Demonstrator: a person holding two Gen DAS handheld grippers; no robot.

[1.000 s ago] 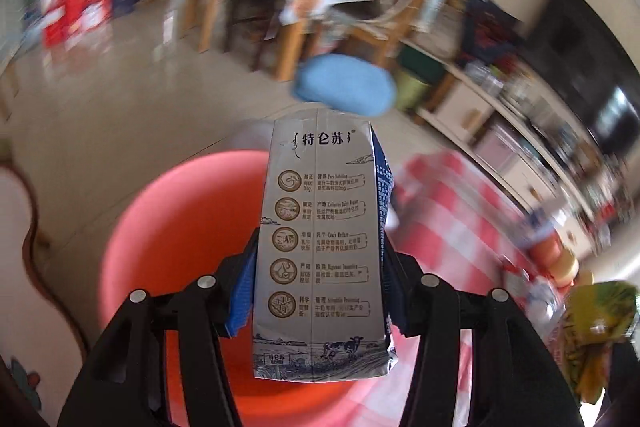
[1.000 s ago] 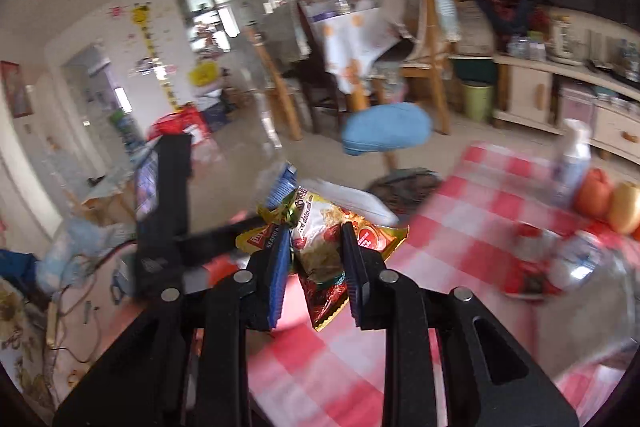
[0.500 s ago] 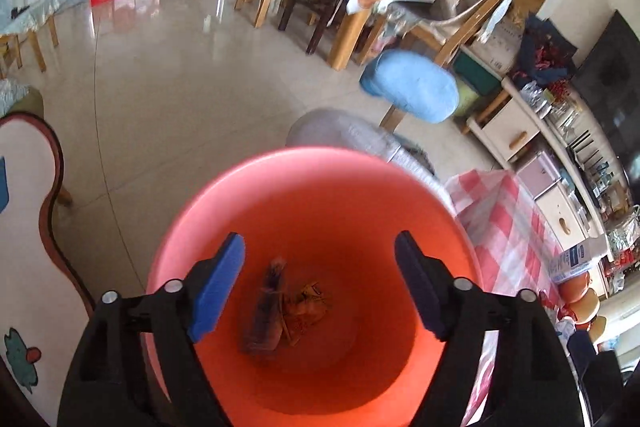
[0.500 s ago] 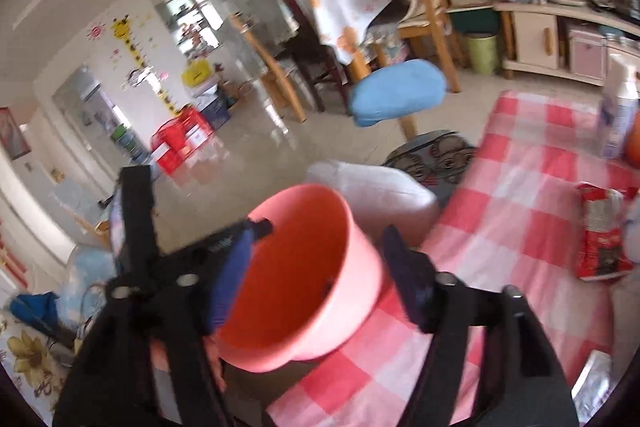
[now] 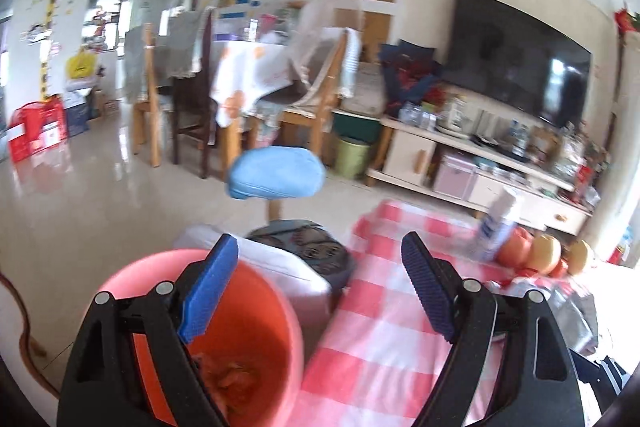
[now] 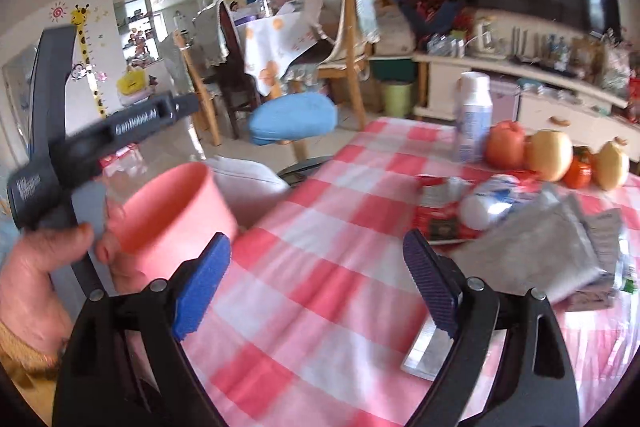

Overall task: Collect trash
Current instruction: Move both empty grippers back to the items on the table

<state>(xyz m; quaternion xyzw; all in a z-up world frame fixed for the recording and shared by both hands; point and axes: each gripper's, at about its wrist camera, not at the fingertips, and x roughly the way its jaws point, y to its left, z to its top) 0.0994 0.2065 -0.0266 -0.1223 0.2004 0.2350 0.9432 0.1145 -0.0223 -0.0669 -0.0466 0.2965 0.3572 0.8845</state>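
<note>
Beside the checked table (image 6: 320, 267), the pink bucket (image 5: 280, 311) holds crumpled trash (image 5: 236, 375); both grippers' jaws opening, empty.

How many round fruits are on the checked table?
4, in a row at the far edge: a red one beside the white bottle, a yellow, an orange, another yellow. Others may be hidden.

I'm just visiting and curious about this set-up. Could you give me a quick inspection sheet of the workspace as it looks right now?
Surface: red and white checked tablecloth.
Job's things: pink bin beside the table edge, scraps inside; silver wrappers, a red packet and a crumpled white and blue wrapper lie on the cloth.
Clutter: white bottle, fruit.
Grippers: left tool opening, empty, over the bin's rim; right tool opening, empty, above the cloth.
Cables: thin reddish cord at the left.
Surroundings: blue stool, dining chairs, television.
</note>
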